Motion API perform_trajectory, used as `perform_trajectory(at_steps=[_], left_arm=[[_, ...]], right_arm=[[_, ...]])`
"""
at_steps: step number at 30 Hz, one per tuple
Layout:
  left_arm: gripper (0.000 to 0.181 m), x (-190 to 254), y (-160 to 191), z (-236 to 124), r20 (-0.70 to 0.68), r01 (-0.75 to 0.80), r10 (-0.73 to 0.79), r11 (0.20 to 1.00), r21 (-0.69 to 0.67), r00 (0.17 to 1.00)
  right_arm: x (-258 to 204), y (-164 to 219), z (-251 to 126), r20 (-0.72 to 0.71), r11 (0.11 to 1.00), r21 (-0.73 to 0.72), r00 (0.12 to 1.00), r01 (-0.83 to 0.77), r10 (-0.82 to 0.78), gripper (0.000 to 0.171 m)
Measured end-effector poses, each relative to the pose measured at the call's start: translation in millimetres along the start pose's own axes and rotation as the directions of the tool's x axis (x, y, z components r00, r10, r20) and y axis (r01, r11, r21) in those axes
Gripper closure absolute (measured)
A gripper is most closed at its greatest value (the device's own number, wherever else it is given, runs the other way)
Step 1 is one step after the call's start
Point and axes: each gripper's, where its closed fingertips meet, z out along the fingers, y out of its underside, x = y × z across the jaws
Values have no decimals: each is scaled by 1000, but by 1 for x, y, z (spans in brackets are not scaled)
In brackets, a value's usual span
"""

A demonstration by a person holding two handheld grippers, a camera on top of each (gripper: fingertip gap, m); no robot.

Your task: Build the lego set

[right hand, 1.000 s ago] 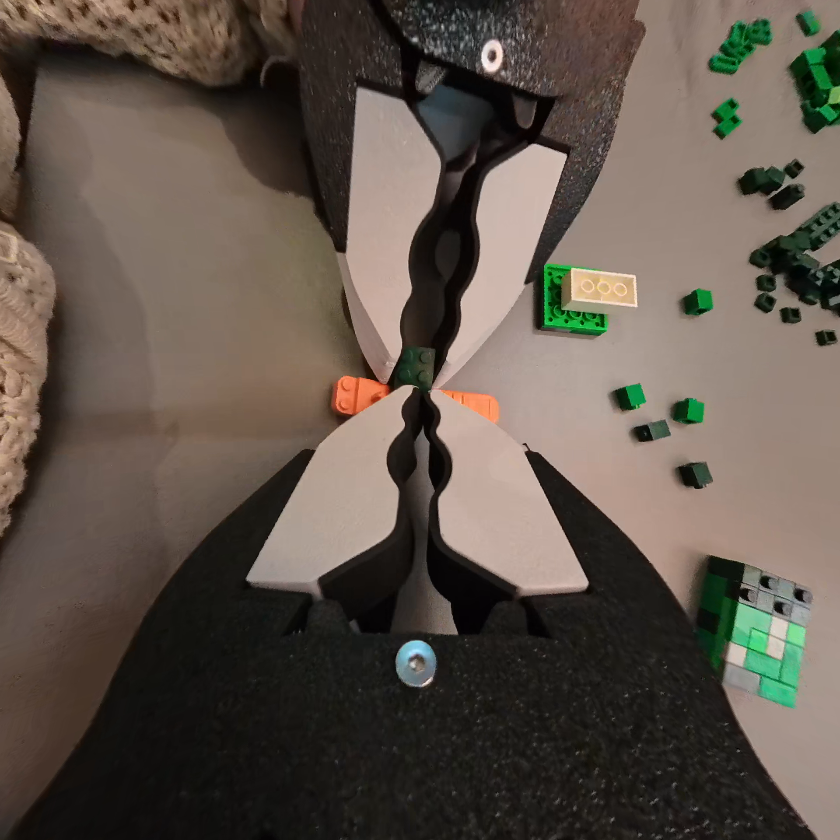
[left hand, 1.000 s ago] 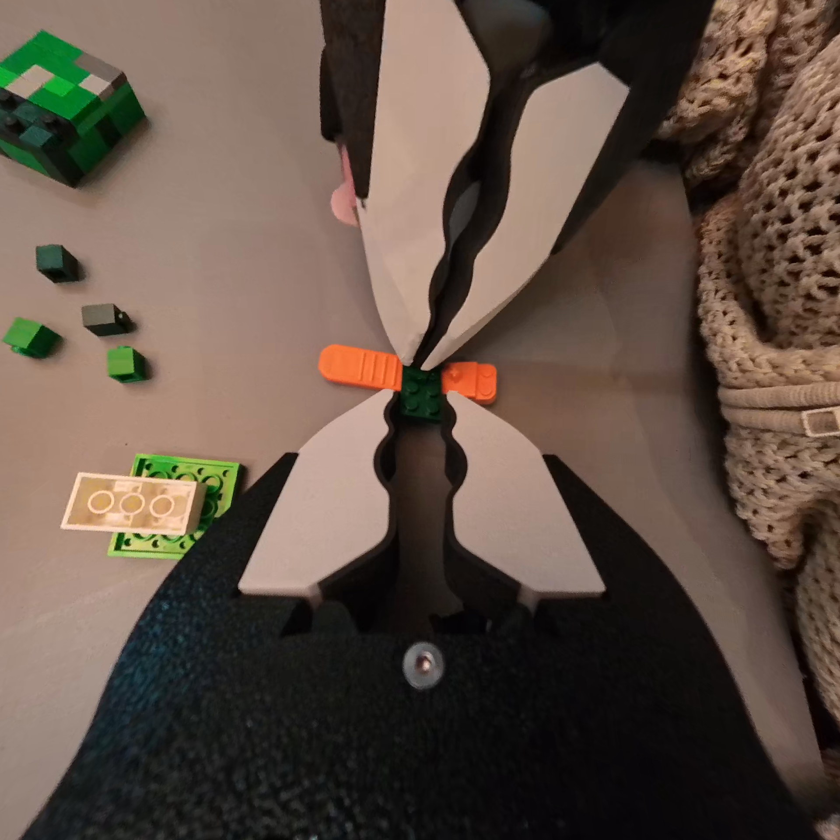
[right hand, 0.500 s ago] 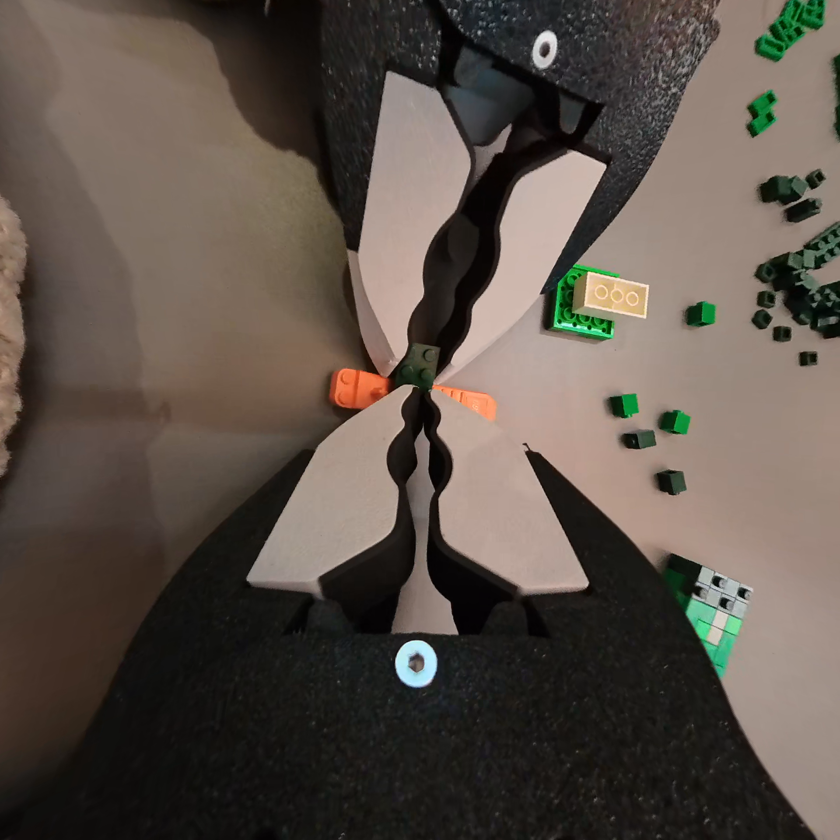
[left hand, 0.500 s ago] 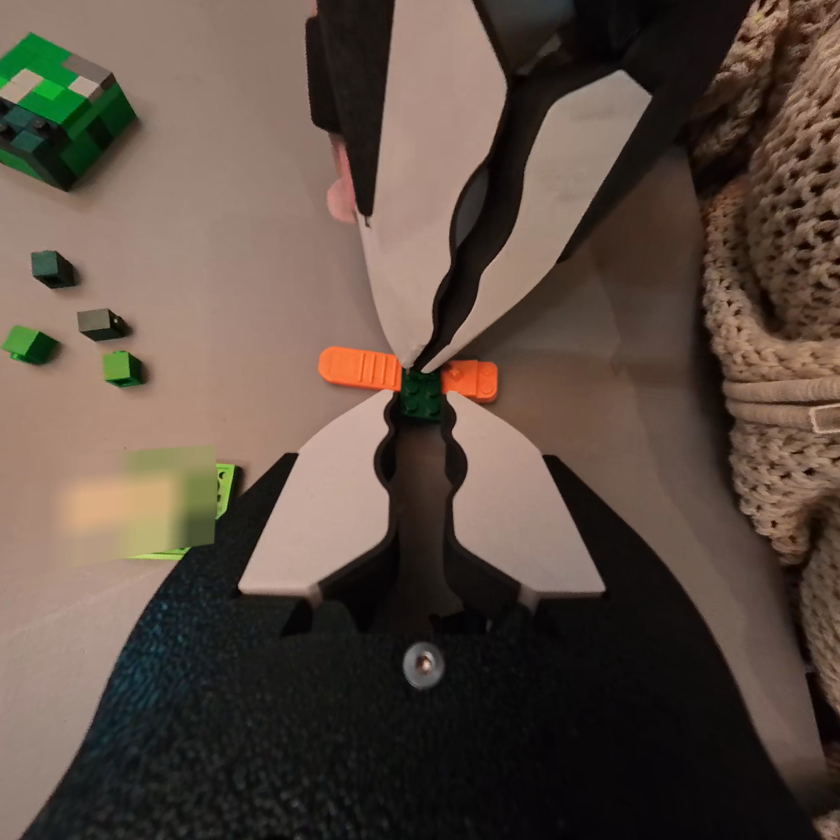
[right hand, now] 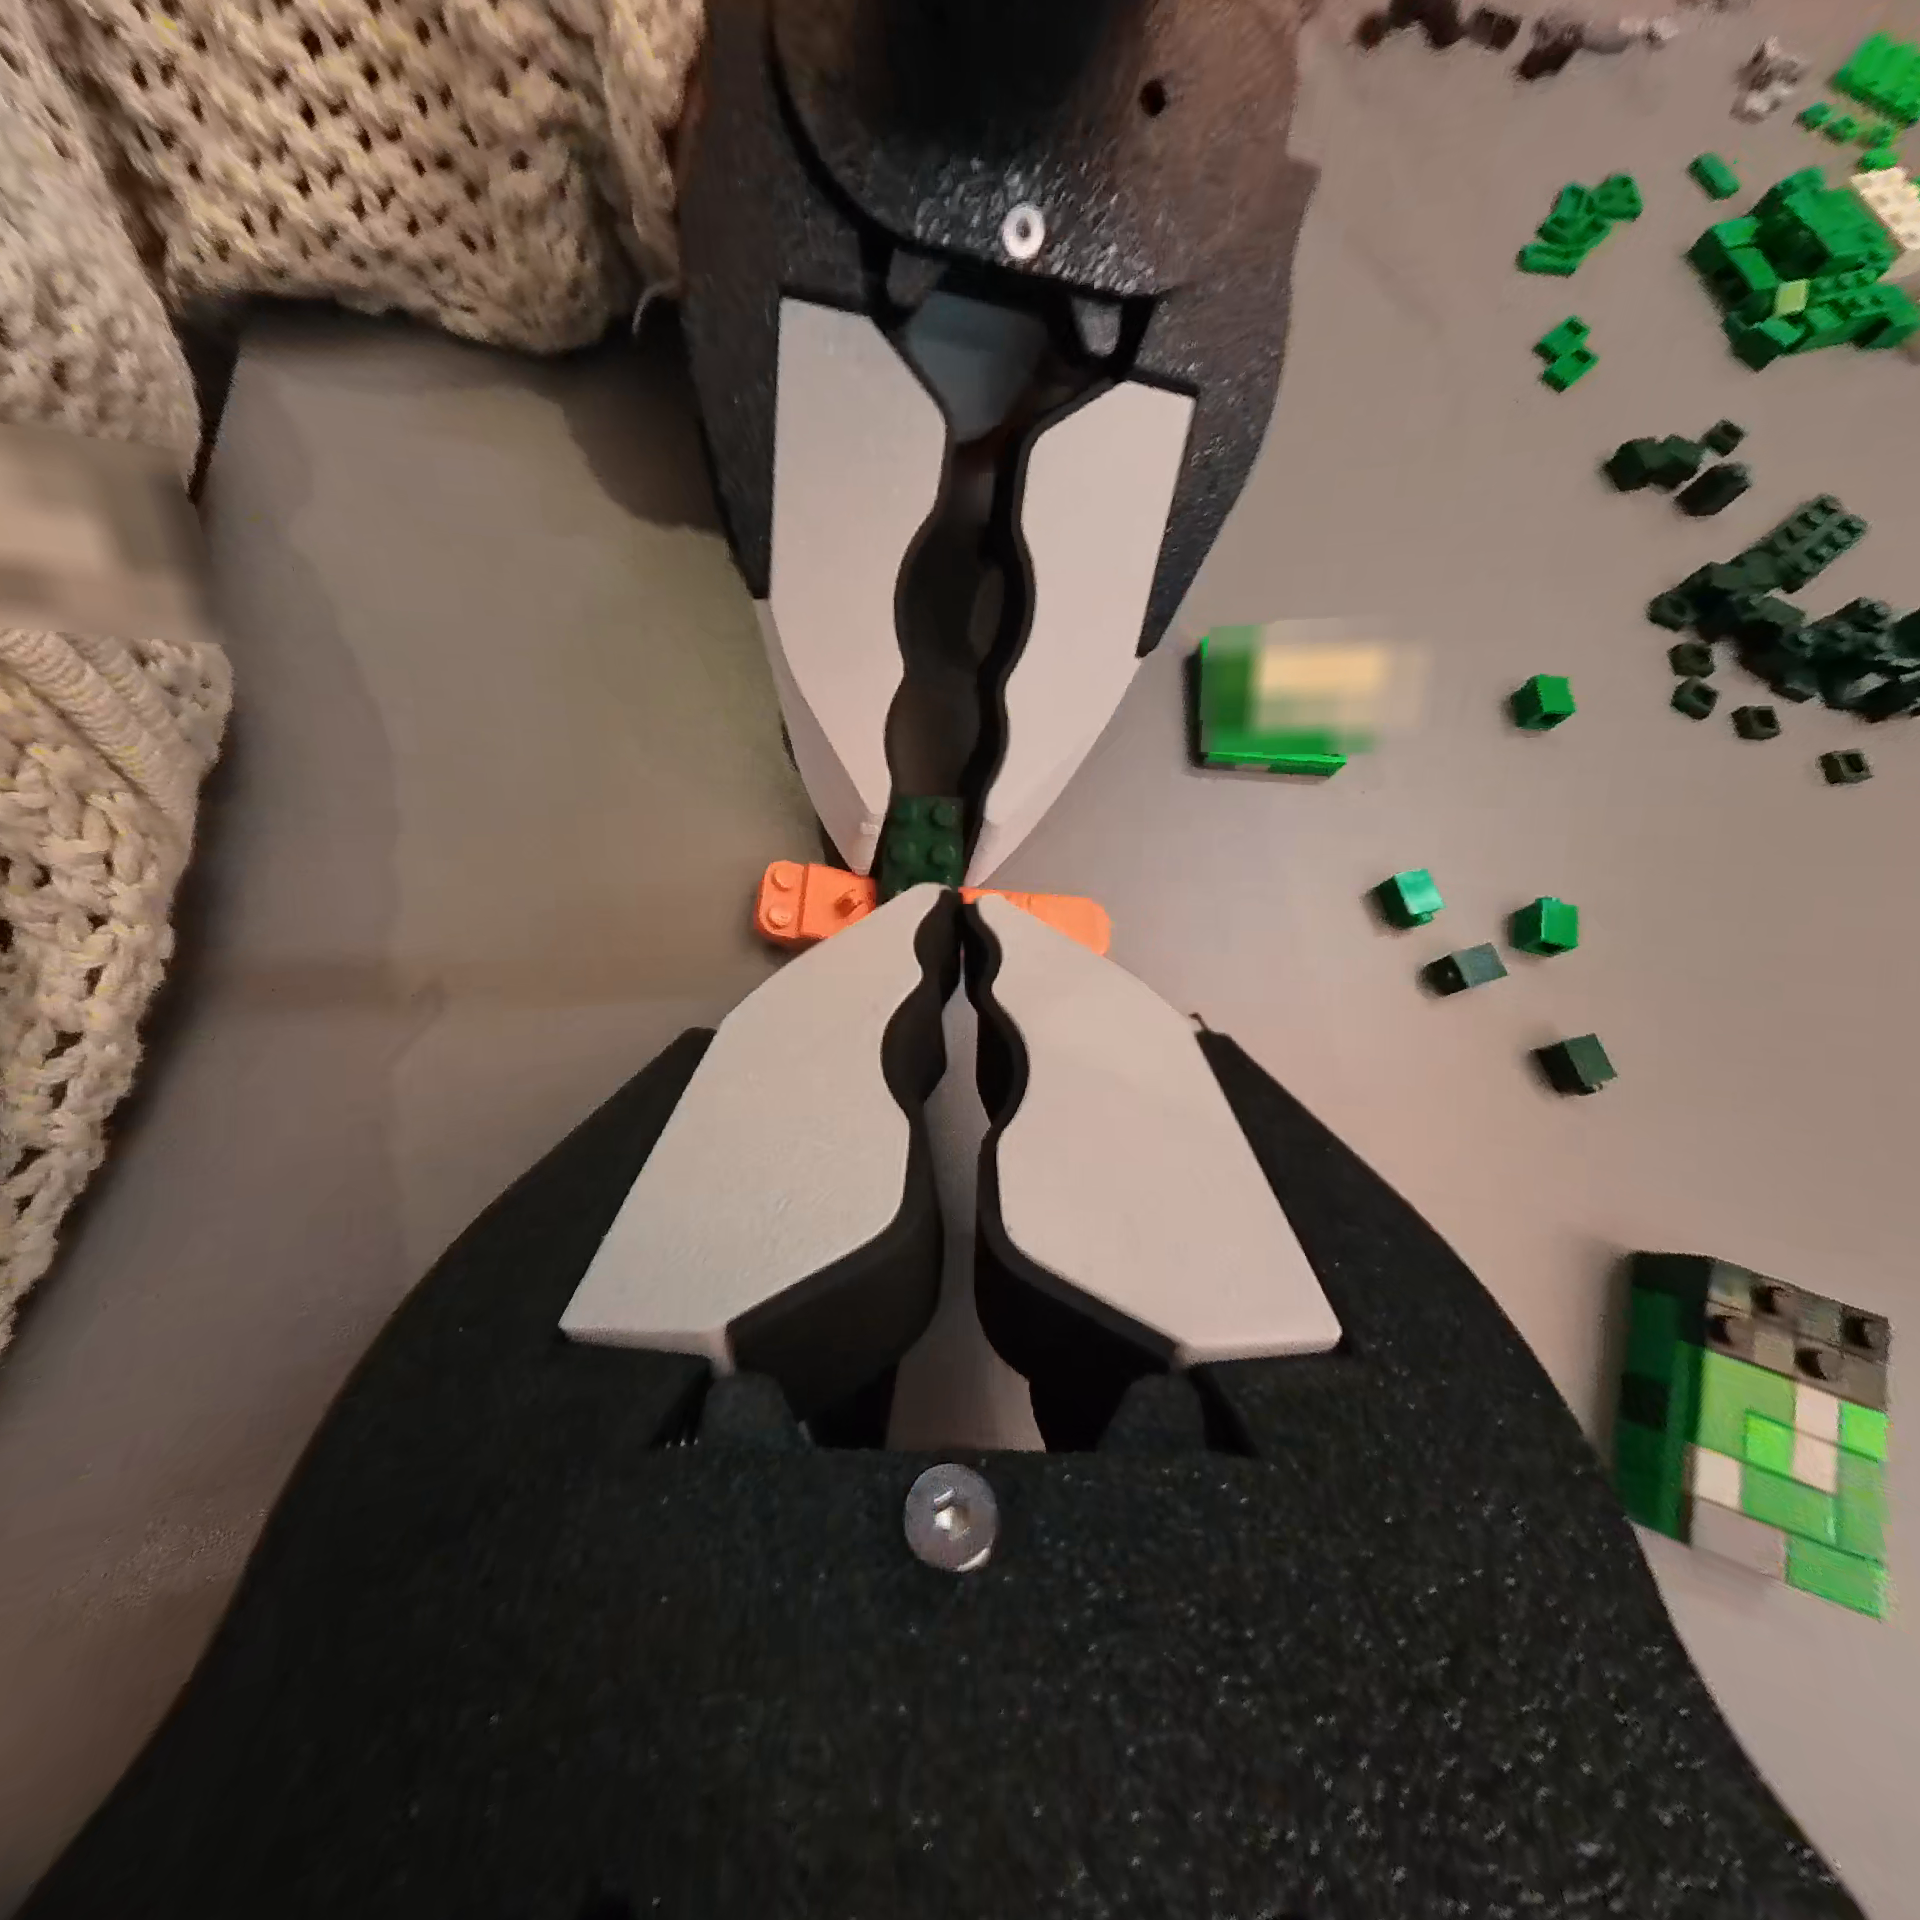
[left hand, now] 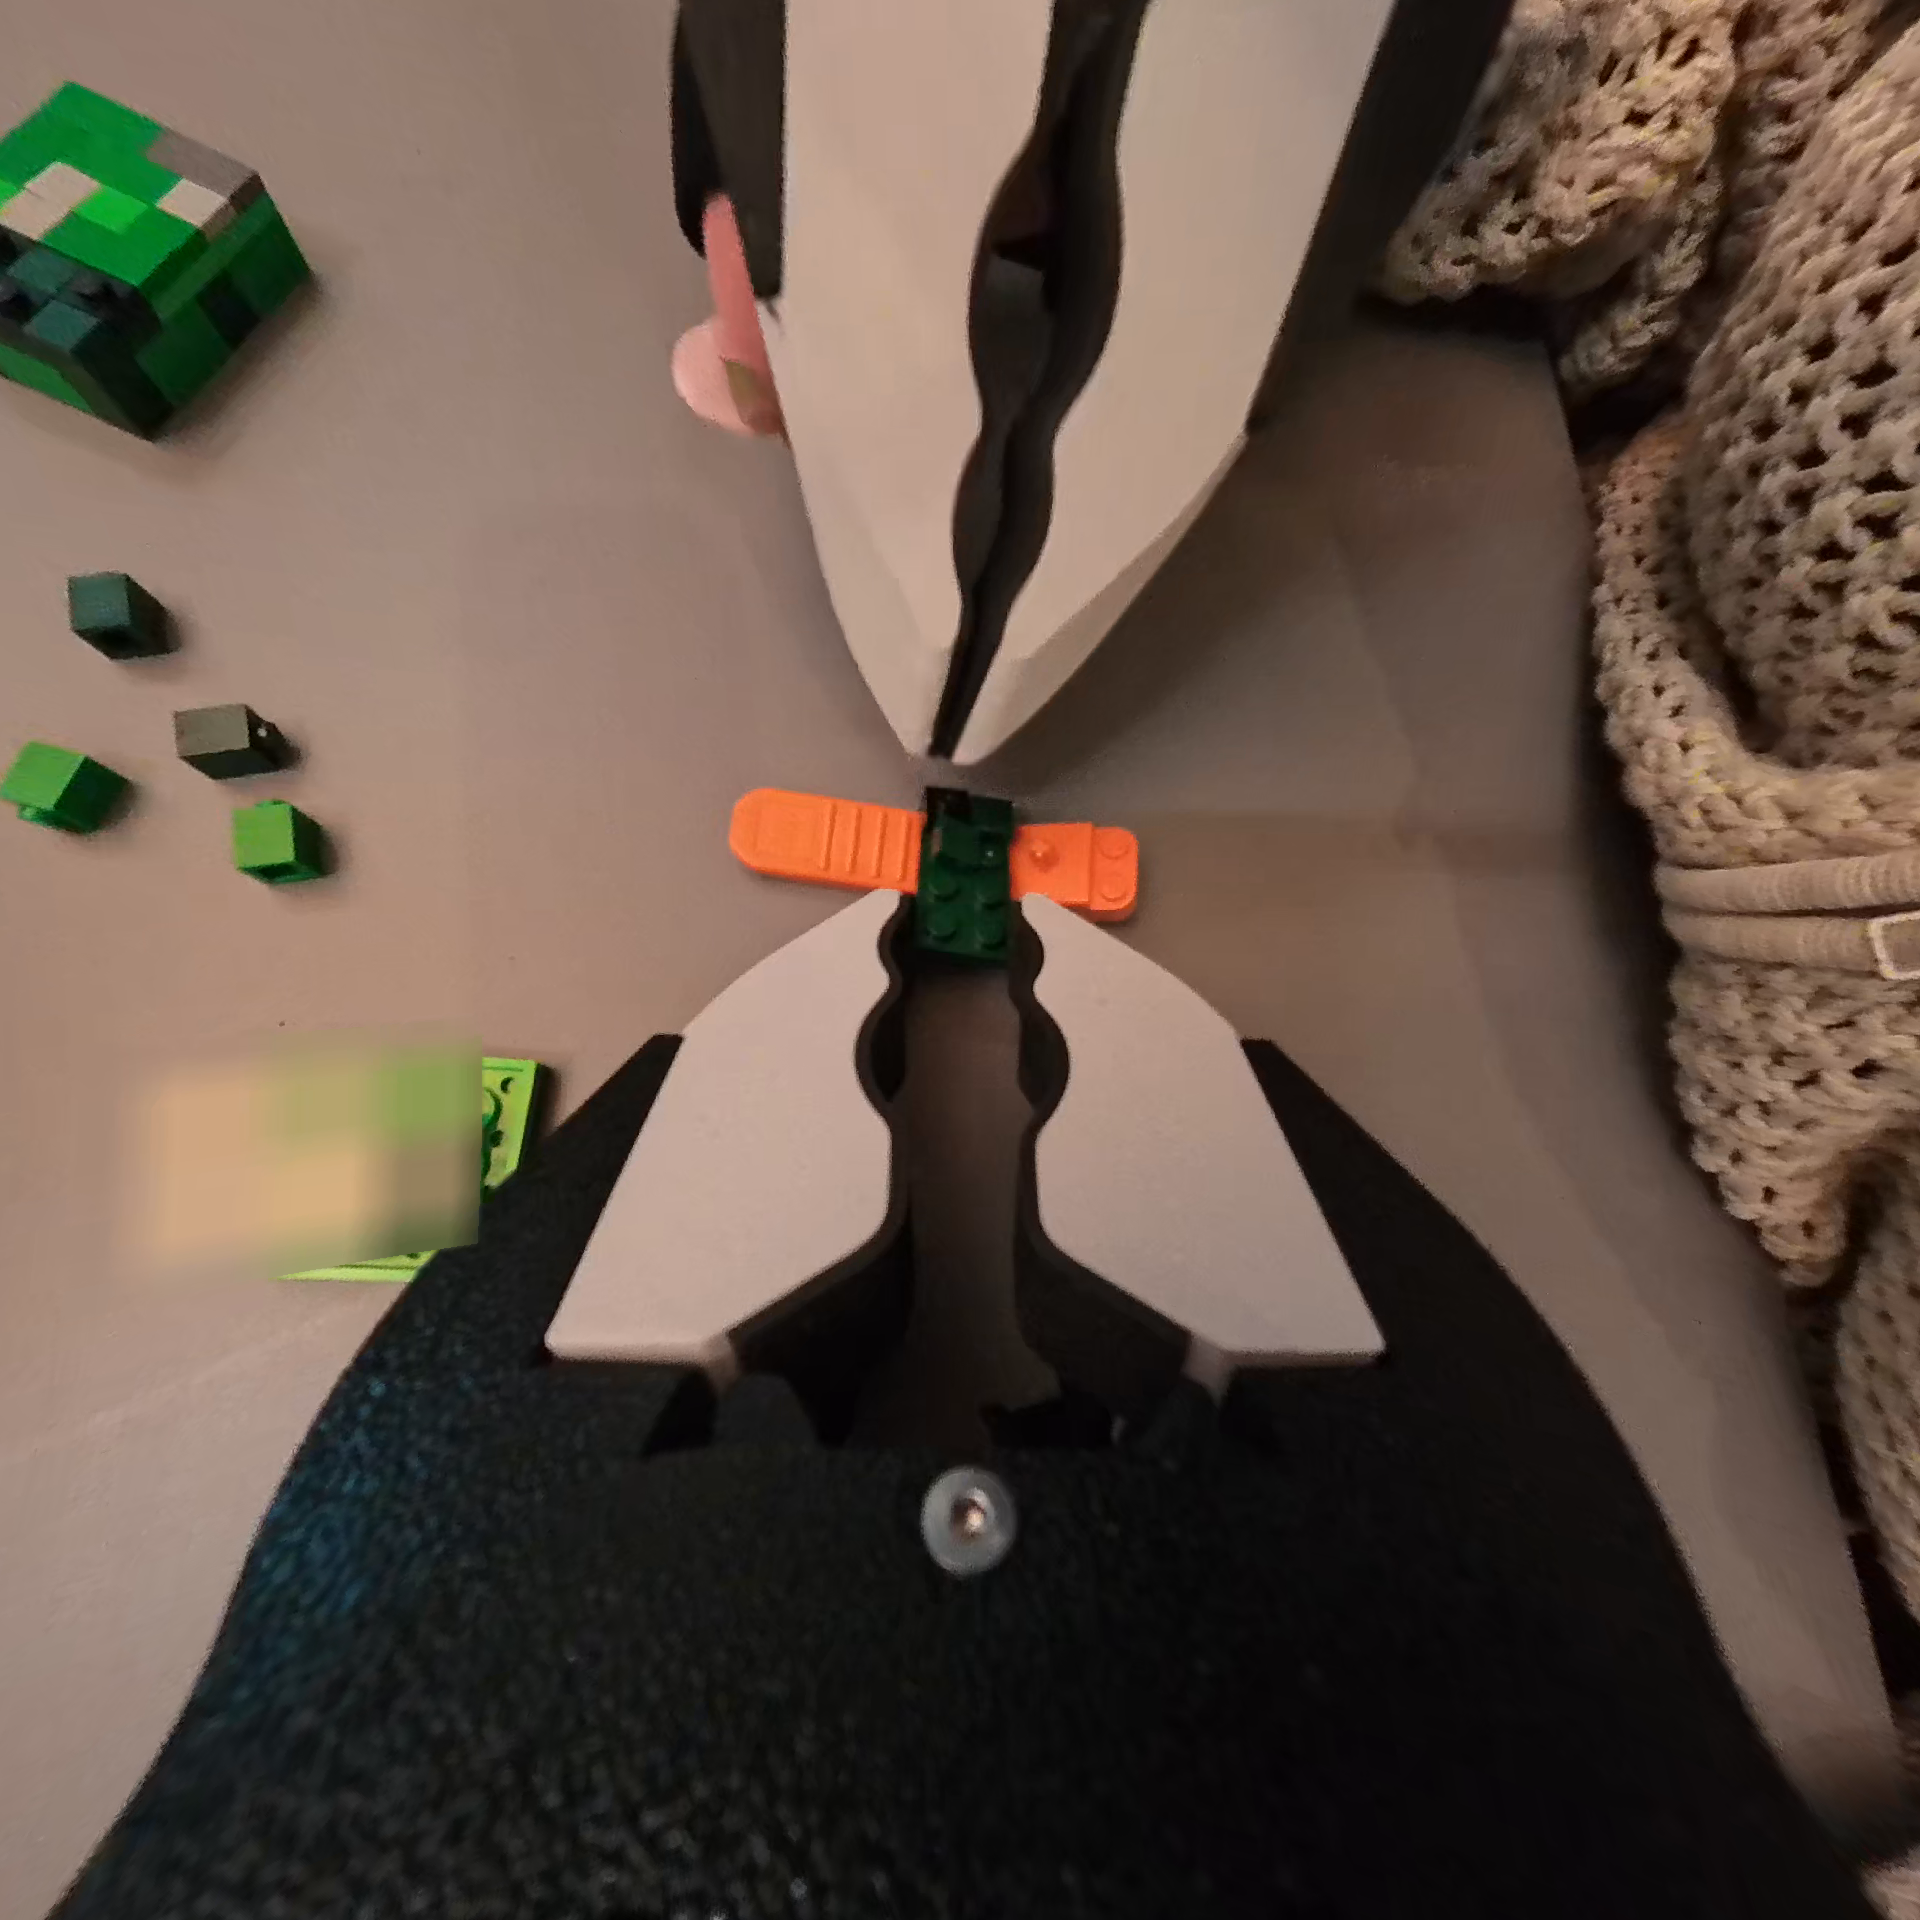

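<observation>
A small dark green plate sits across an orange brick separator on the grey table. My left gripper is shut on the plate's near end. My right gripper comes in from the opposite side, jaws shut, its tips just short of the plate's far edge. In the right wrist view, the right gripper is shut with its tips against the plate, which the left gripper pinches from above. The separator shows on both sides. I cannot tell whether the plate is attached to it.
A built green block and loose green cubes lie nearby. A bright green plate carries a cream brick. Piles of green pieces lie farther out. A person's knitted sleeve borders the work area. Less than 4 cm separates the two grippers' tips.
The right gripper's tips have drawn back slightly from the dark green plate, showing more of it. The left gripper still holds the plate over the separator.
</observation>
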Motion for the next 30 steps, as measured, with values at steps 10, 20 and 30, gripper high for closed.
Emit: perform_trajectory(at_steps=[10, 20, 30], left_arm=[[165, -16, -26, -17, 156, -89, 61, 979, 181, 986], [165, -15, -47, -32, 347, -296, 201, 923, 245, 916], [165, -13, -44, -29, 338, -294, 206, 927, 233, 918]], right_arm=[[18, -23, -17, -44, 964, 261, 997, -50, 64, 151], [12, -41, -19, 325, 791, 341, 854, -507, 408, 150], [15, -34, -17, 337, 776, 322, 831, -543, 442, 161]])
